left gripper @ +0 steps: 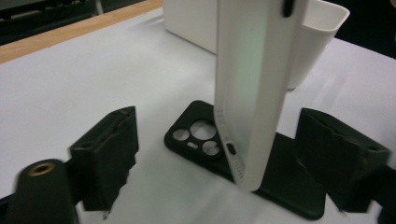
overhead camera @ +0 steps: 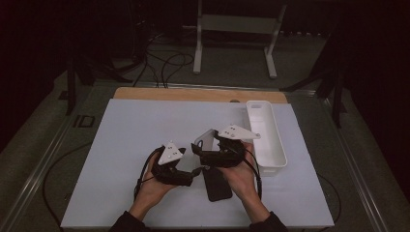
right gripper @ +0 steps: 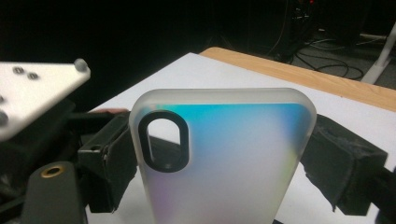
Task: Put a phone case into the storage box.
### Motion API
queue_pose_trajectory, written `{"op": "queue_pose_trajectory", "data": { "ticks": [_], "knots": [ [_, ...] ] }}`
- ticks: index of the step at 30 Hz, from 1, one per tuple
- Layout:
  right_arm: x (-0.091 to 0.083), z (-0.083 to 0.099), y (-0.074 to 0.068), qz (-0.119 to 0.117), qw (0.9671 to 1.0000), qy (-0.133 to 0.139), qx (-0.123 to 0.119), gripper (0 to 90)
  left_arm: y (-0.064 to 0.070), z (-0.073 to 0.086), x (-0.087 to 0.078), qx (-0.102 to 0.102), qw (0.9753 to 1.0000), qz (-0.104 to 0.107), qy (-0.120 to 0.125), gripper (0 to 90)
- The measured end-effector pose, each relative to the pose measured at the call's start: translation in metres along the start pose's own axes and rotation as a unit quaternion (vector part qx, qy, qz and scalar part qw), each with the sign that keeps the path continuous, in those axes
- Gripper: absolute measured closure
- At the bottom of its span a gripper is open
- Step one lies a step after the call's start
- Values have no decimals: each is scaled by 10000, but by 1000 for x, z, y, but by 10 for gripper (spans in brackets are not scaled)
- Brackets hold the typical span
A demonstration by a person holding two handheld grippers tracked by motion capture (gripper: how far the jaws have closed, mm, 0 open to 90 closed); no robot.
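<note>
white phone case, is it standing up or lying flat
Standing up. The white phone case rises on end between the right tongs, its lower end just above the black phone case, which lies flat on the table.

The right gripper (overhead camera: 205, 147) is holding a pale phone case (overhead camera: 205, 139) upright above a black case (overhead camera: 216, 183) lying flat on the white table (overhead camera: 125, 145). The left gripper (overhead camera: 186, 169) is hovering just beside them — a white bin (overhead camera: 268, 145) is sitting to the right.

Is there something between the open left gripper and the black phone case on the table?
Yes. The frosted white phone case, held upright by the right gripper, stands between the left gripper jaws, just above the black phone case.
</note>
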State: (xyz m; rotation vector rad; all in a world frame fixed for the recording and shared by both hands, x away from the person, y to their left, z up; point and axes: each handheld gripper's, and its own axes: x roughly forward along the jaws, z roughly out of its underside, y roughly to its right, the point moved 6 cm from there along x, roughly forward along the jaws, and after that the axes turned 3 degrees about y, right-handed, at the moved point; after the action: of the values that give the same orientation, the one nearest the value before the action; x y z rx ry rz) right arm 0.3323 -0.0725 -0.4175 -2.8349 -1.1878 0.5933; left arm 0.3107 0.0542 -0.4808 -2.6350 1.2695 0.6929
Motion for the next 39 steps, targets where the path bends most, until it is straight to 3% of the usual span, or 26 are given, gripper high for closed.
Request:
{"op": "queue_pose_trajectory", "data": {
  "ticks": [6,12,22,32,39],
  "knots": [
    [1,-1,3,35,10000,-12,-5,170,-11,-1,-11,-15,9998,-165,117,6],
    [2,-3,6,77,10000,-37,-49,170,-19,3,-19,46,9989,-423,189,1],
    [5,-5,11,126,9999,-55,-74,170,-42,19,-41,-20,9949,-949,343,1],
    [6,-9,15,171,9997,-47,-139,170,-61,44,-66,-183,9908,-1222,555,1],
    [5,-12,18,126,9999,-33,-94,170,-67,62,-80,-153,9884,-1432,491,2]
  ]
}}
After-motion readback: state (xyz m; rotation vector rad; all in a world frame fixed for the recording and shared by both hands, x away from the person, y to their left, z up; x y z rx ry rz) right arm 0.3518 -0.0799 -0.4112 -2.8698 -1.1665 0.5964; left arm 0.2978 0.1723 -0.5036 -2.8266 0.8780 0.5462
